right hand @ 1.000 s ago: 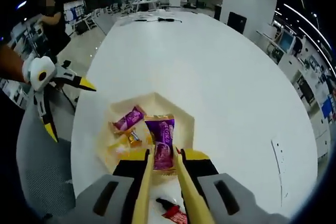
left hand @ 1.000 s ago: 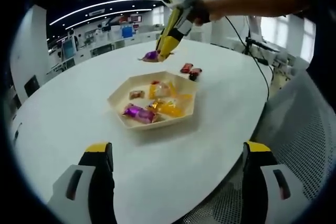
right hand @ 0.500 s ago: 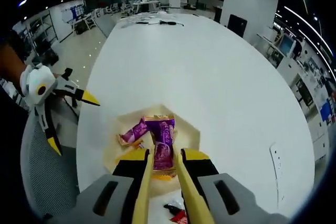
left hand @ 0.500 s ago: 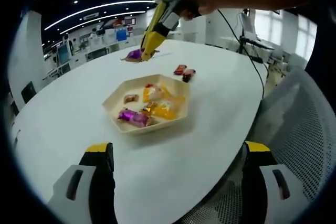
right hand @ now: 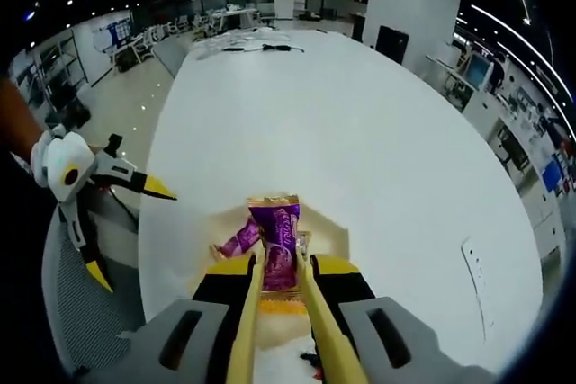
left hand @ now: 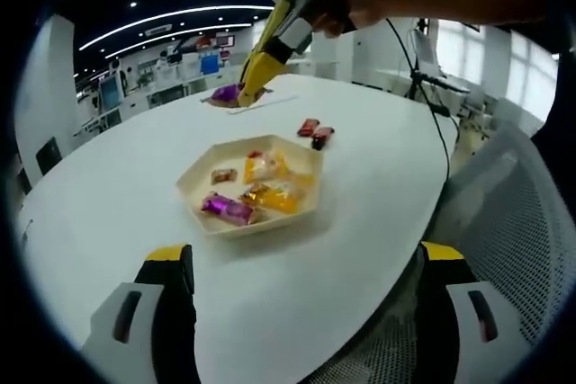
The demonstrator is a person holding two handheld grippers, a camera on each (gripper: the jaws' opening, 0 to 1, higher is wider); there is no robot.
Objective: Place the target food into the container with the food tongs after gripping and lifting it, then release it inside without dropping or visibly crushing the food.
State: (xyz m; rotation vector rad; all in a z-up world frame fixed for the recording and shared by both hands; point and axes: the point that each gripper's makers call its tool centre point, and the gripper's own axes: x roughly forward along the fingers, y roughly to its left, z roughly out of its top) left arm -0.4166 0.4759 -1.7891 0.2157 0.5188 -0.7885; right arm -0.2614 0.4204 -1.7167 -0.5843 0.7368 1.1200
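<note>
purple wrapped candy (right hand: 276, 242) pinched in yellow tongs (right hand: 278, 312) held by right gripper (right hand: 279, 290), raised above cream hexagonal tray (left hand: 297, 206) of sweets on white table (left hand: 117, 186). left gripper (left hand: 301, 263) jaws wide apart, holding nothing.

My right gripper (right hand: 278, 263) is closed — the two long yellow tong blades run almost parallel up from the bottom of the right gripper view, pinching a purple wrapped candy (right hand: 278, 238) between them near the tips. In the left gripper view that same gripper (left hand: 241, 93) hangs high, tips angled downward, my hand (left hand: 340, 8) wrapped round its handle and my forearm reaching in from the upper right. My left gripper (left hand: 301, 263) is spread wide — its yellow-tipped jaws stand far apart at the bottom corners, holding nothing. From the right gripper view it (right hand: 130, 236) sits low on the left, jaws splayed.
</note>
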